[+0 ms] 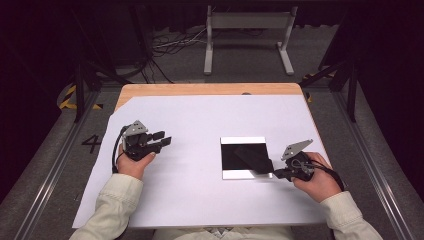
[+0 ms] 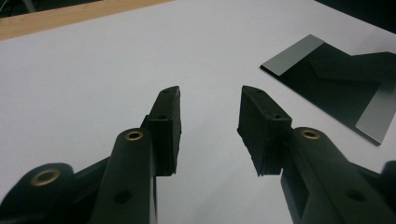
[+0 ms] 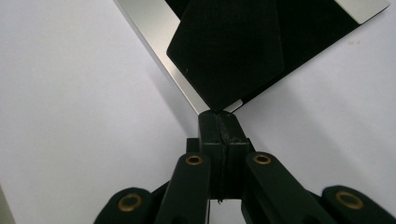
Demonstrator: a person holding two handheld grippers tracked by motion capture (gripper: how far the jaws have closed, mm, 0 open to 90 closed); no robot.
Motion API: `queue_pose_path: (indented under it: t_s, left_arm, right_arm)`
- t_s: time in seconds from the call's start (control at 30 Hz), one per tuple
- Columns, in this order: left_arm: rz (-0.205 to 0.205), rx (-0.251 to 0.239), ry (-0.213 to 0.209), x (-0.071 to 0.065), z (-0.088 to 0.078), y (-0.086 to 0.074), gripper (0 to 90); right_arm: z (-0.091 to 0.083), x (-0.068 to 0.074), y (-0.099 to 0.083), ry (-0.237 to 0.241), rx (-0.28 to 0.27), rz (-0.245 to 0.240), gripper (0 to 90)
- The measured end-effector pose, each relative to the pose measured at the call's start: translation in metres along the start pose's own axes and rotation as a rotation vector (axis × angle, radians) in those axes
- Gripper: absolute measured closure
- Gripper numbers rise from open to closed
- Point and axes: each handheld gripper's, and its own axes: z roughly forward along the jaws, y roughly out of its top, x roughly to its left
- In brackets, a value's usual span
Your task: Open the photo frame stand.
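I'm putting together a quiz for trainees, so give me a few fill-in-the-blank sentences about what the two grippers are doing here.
1. The right gripper has its jaws shut on a corner of the folded ____ sheet.
2. The left gripper has its jaws ____, with nothing between them.
3. The sheet lies on a square board with ____ strips along two edges.
4. The wooden table is covered by a large ____ paper.

Missing words: black; open; silver; white

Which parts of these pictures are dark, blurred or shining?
High view: floor surroundings dark, white sheet evenly lit. Left gripper view: left claw slightly blurred close up. Right gripper view: silver border of the black sheet shines; right claw casts a soft shadow.
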Motion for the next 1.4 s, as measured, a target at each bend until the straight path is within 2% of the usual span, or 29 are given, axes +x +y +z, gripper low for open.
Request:
queue_pose_path:
  t_s: [0.43, 0.93, 1.07, 1.2, 1.4]
  left_arm:
    - [0.001, 0.007, -0.014, -0.002, 0.002, 0.0, 58.8]
    - [0.019, 0.025, -0.035, -0.004, 0.006, -0.001, 58.6]
    - [0.023, 0.035, -0.04, -0.005, 0.008, -0.001, 58.6]
    - [0.024, 0.038, -0.041, -0.007, 0.009, -0.001, 58.6]
    - [0.032, 0.042, -0.039, -0.007, 0.01, -0.001, 58.5]
  right_arm:
    - [-0.014, 0.001, 0.004, -0.007, -0.114, 0.006, 90.0]
    - [-0.021, 0.002, 0.007, -0.015, -0.22, 0.021, 90.0]
    - [-0.023, 0.003, 0.009, -0.031, -0.281, 0.02, 90.0]
    - [-0.024, 0.004, 0.011, -0.038, -0.306, 0.024, 90.0]
    - [-0.023, 0.004, 0.011, -0.031, -0.315, 0.031, 90.0]
